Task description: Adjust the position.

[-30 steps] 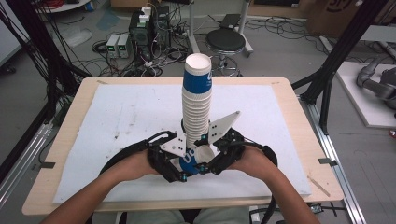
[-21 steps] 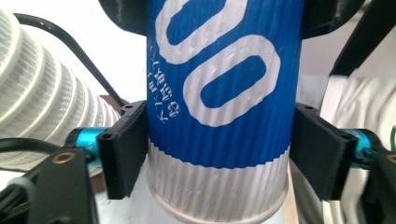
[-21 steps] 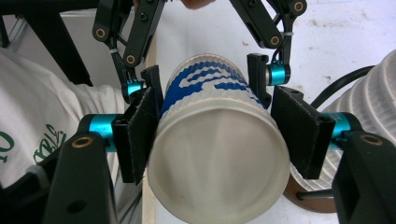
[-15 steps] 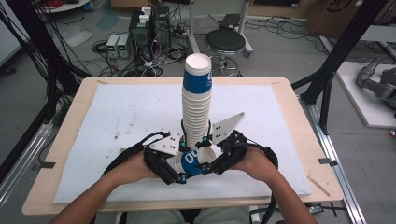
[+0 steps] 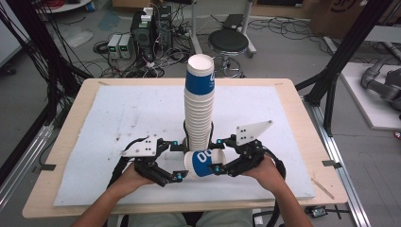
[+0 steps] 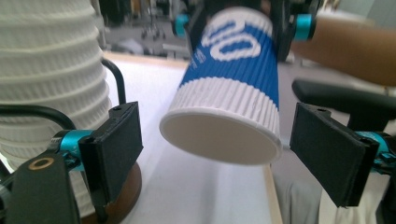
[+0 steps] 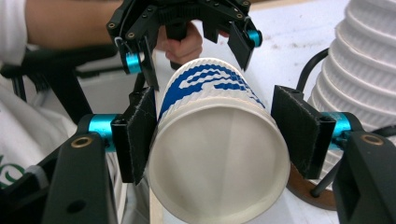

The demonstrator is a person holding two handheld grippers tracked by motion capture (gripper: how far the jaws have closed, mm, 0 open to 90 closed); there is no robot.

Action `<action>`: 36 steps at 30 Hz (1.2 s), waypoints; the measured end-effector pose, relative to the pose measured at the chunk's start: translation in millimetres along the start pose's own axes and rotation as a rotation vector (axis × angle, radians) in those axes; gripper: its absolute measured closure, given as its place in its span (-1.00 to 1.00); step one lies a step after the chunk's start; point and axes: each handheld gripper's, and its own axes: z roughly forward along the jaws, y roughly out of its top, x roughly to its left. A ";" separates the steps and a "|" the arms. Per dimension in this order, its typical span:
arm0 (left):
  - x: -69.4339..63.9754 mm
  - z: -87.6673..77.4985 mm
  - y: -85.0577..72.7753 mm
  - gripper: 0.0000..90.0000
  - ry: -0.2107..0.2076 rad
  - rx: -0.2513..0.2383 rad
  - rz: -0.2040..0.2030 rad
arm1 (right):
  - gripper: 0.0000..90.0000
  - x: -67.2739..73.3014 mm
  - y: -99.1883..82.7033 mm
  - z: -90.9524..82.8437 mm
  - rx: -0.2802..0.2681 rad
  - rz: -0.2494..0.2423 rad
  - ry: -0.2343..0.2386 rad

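Lying across the lower middle of the high view, a single paper cup (image 5: 204, 163) is being held on its side between the two grippers, just below the foot of the tall cup stack (image 5: 199, 106).

At the left of that frame, the left gripper (image 5: 177, 161) is standing with its jaws apart; they have just been opening, and in the left gripper view the cup's closed white base (image 6: 223, 137) is hanging between the black pads (image 6: 119, 142) with a clear gap on each side. Open white mat (image 5: 118, 118) is stretching away to the upper left, with its front edge close under the person's left hand (image 5: 127, 179).

At the middle, the stack is rising as a column of ribbed white rims topped by one blue-banded cup. Its foot is sitting in a dark wire holder on a round brown base (image 7: 310, 189), and part of that is being hidden by the held cup.

Toward the right, the right gripper (image 5: 218, 156) is clamping the cup: in the right gripper view both pads (image 7: 137, 135) are pressing the corrugated wall near its mouth (image 7: 219, 165). The cup's paper is ridged, blue with white print that is too cut off to read. The wooden table (image 5: 302, 118) is showing bare beyond the mat's right edge. The right hand (image 5: 267, 172) is being partly covered by the gripper body.
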 end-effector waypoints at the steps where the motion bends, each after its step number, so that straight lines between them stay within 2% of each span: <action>1: 0.2 -0.7 -0.6 -0.65 -0.003 -0.009 -0.002 | -0.25 -0.8 -6.8 -1.3 -0.044 0.014 0.010; 3: -0.1 0.1 -3.8 -0.66 -0.006 -0.040 -0.015 | -0.25 -1.4 -12.2 -2.3 -0.080 0.027 0.015; 4: -0.1 0.1 -3.8 -0.66 -0.006 -0.040 -0.015 | -0.25 -1.4 -12.2 -2.3 -0.080 0.027 0.015; 5: -0.1 0.6 -4.5 -0.67 -0.007 -0.047 -0.017 | -0.25 -1.3 -15.7 -2.9 -0.108 0.034 0.024; 6: -0.4 2.0 -5.7 -0.69 -0.015 -0.067 -0.025 | -0.25 -1.1 -16.9 -2.5 -0.122 0.036 0.025; 9: -1.1 4.0 -6.6 -0.70 -0.019 -0.085 -0.031 | -0.25 -0.7 -19.4 -2.9 -0.153 0.042 0.032; 10: -1.1 5.8 -7.6 -0.72 -0.023 -0.101 -0.048 | -0.25 -0.9 -19.8 -3.1 -0.168 0.044 0.038; 15: -2.8 10.8 -8.7 -0.73 -0.043 -0.119 -0.061 | -0.25 -1.7 -21.5 -4.5 -0.208 0.054 0.057; 20: -4.1 19.9 -9.1 -0.73 -0.053 -0.114 -0.072 | -0.25 -2.3 -23.1 -4.0 -0.262 0.065 0.084; 24: -5.1 22.8 -8.8 -0.72 -0.056 -0.121 -0.071 | -0.25 -2.7 -24.5 -2.5 -0.264 0.069 0.082; 26: -4.9 22.7 -8.5 -0.60 -0.063 -0.122 -0.063 | -0.24 -3.0 -25.5 -1.8 -0.260 0.070 0.087; 28: -4.3 22.0 -8.3 -0.57 -0.067 -0.115 -0.064 | -0.24 -3.2 -26.0 -1.8 -0.261 0.071 0.086; 29: -4.3 21.6 -7.1 -0.56 -0.067 -0.090 -0.054 | -0.24 -3.5 -26.6 -1.6 -0.256 0.069 0.087; 34: -5.0 18.9 -3.9 -0.47 -0.075 -0.043 -0.033 | -0.24 -2.1 -25.8 -0.8 -0.226 0.050 0.084; 36: -5.8 18.1 -2.0 -0.45 -0.074 -0.034 -0.031 | -0.26 -1.8 -24.8 -0.6 -0.214 0.057 0.088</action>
